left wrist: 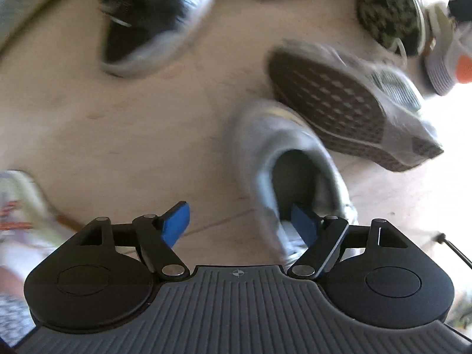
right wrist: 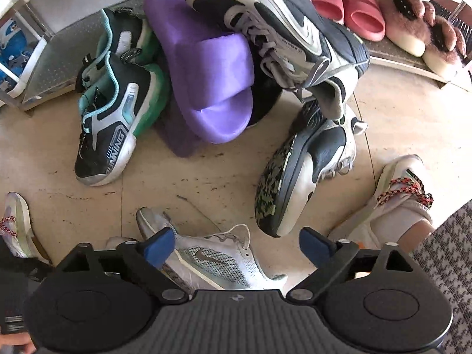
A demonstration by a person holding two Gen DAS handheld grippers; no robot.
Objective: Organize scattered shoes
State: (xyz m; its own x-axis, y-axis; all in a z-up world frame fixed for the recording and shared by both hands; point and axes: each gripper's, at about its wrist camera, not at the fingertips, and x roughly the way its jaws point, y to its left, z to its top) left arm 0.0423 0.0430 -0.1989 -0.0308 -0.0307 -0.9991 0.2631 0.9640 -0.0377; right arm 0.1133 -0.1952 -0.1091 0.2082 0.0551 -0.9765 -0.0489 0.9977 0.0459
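Note:
Shoes lie scattered on a beige floor. In the left wrist view my left gripper (left wrist: pixel 240 221) is open; its right pad (left wrist: pixel 303 224) sits inside the mouth of a grey sneaker (left wrist: pixel 265 135), its left pad (left wrist: pixel 175 224) over bare floor. A second grey sneaker (left wrist: pixel 339 103) lies on its side, sole showing. In the right wrist view my right gripper (right wrist: pixel 237 246) is open above a white-and-teal mesh sneaker (right wrist: pixel 218 259). Beyond lie a camo-soled dark sneaker (right wrist: pixel 295 177), a purple slide (right wrist: pixel 206 76), a black-and-green running shoe (right wrist: pixel 112 112) and a grey-and-navy sneaker (right wrist: pixel 283 23).
A low metal shoe rack (right wrist: pixel 59 56) stands at the back left. Pink slides (right wrist: pixel 345 6) and fluffy pink slippers (right wrist: pixel 419 35) rest on another shelf at the back right. A person's foot in a pale sneaker with red laces (right wrist: pixel 404 194) stands at the right.

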